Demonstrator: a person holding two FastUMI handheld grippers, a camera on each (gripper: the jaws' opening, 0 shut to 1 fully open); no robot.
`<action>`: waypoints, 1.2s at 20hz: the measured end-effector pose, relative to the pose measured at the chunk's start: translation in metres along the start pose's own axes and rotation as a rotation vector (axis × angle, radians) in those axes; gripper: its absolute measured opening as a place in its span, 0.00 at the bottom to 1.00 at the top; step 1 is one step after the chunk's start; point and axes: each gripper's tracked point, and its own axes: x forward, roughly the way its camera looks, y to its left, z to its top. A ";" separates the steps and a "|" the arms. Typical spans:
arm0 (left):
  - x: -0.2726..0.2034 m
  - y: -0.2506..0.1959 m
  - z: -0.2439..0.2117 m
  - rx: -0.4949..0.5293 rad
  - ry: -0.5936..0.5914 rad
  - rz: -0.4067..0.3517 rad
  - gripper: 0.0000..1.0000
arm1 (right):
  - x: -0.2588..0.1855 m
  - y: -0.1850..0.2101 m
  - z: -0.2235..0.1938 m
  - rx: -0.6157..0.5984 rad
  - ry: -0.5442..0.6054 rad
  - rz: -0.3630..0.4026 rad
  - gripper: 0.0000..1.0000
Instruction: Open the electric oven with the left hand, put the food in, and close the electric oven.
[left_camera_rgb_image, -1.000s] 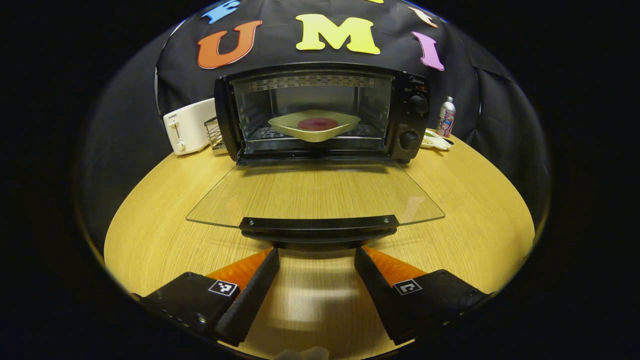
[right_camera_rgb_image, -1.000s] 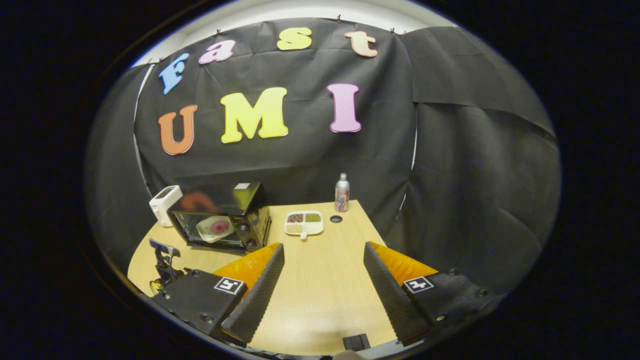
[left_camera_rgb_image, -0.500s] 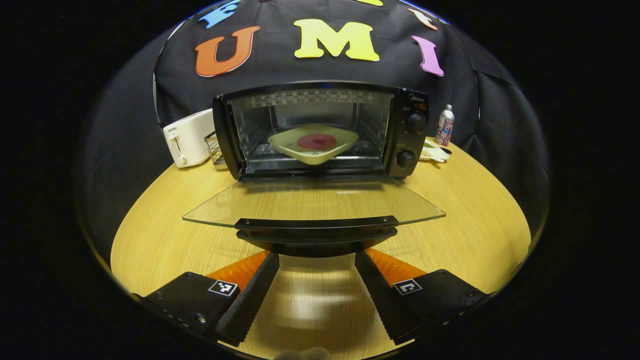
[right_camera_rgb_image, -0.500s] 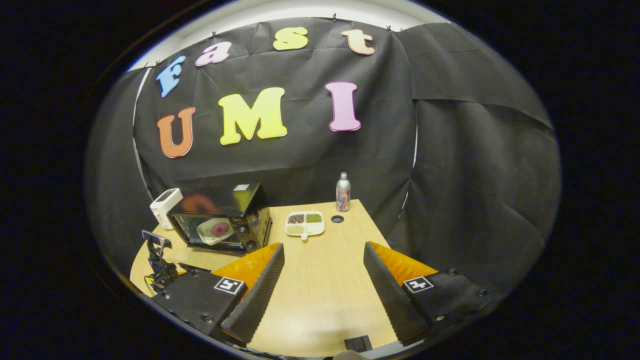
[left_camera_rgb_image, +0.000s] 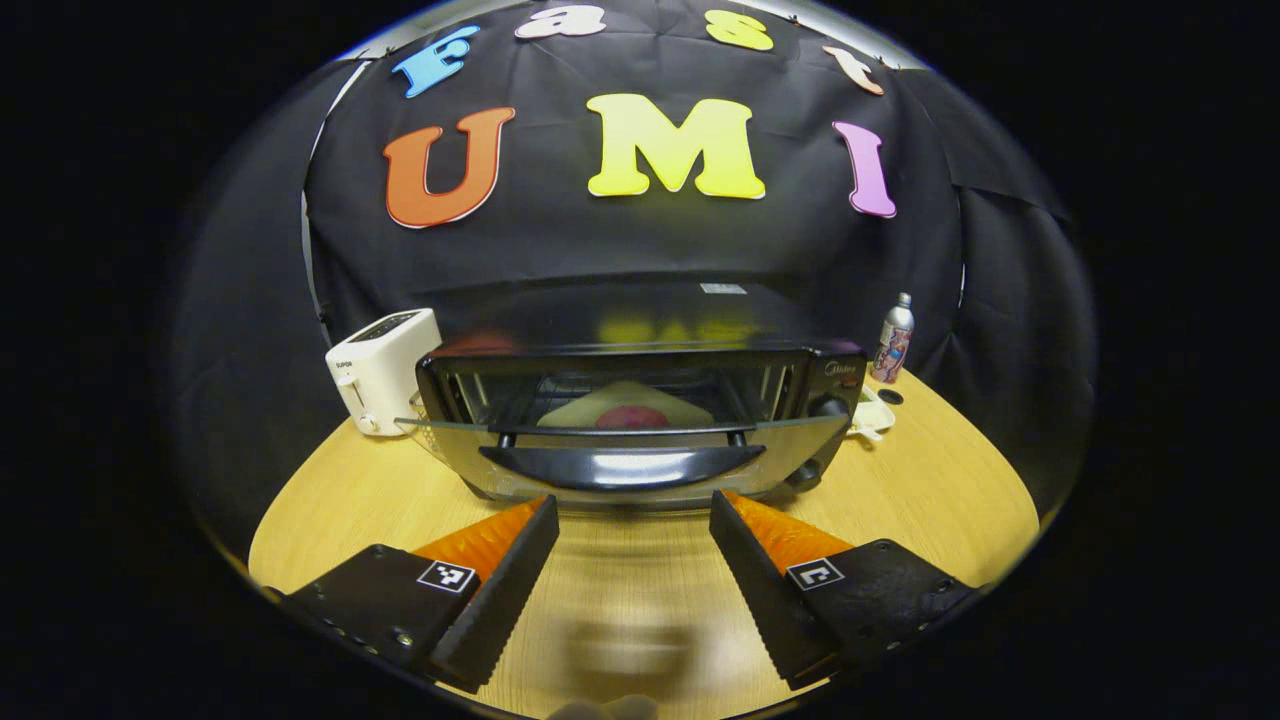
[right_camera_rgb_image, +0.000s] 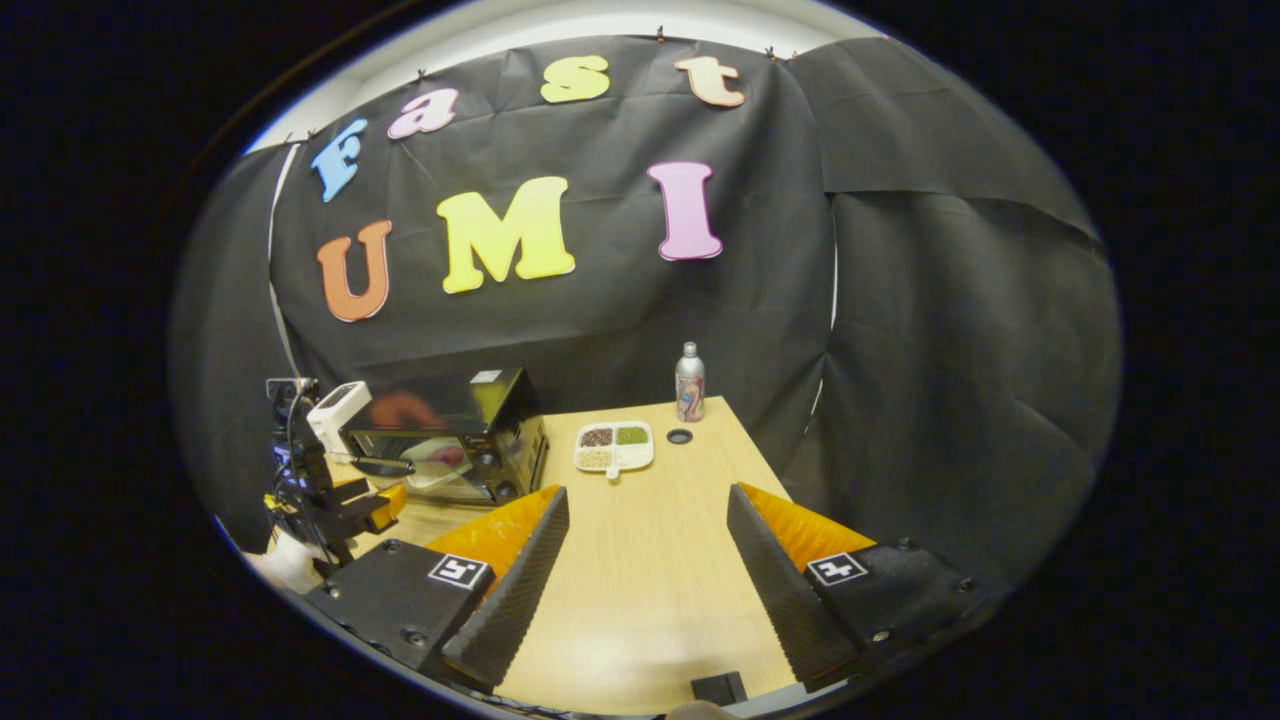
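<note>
With my left gripper (left_camera_rgb_image: 634, 560) spread empty under the oven door's handle (left_camera_rgb_image: 622, 465), door half raised, plate of food (left_camera_rgb_image: 626, 414) inside, I risk the door slipping and dropping; right gripper (right_camera_rgb_image: 646, 560) open, idle.

The left gripper (left_camera_rgb_image: 633, 575) has two black wedge fingers with ribbed inner pads (left_camera_rgb_image: 497, 598), orange flanks, small square black-and-white markers (one per finger) and screws; the right gripper (right_camera_rgb_image: 645, 570) looks identical.
</note>
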 end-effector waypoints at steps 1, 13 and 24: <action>-0.003 -0.002 0.003 -0.011 -0.005 -0.003 0.97 | -0.001 -0.001 0.002 -0.001 -0.008 -0.001 1.00; -0.135 -0.003 0.065 0.006 -0.201 -0.087 0.97 | -0.066 0.021 0.029 -0.017 -0.133 -0.019 1.00; -0.358 -0.009 0.129 0.020 -0.464 -0.071 0.96 | -0.204 0.014 0.053 -0.056 -0.347 0.058 0.96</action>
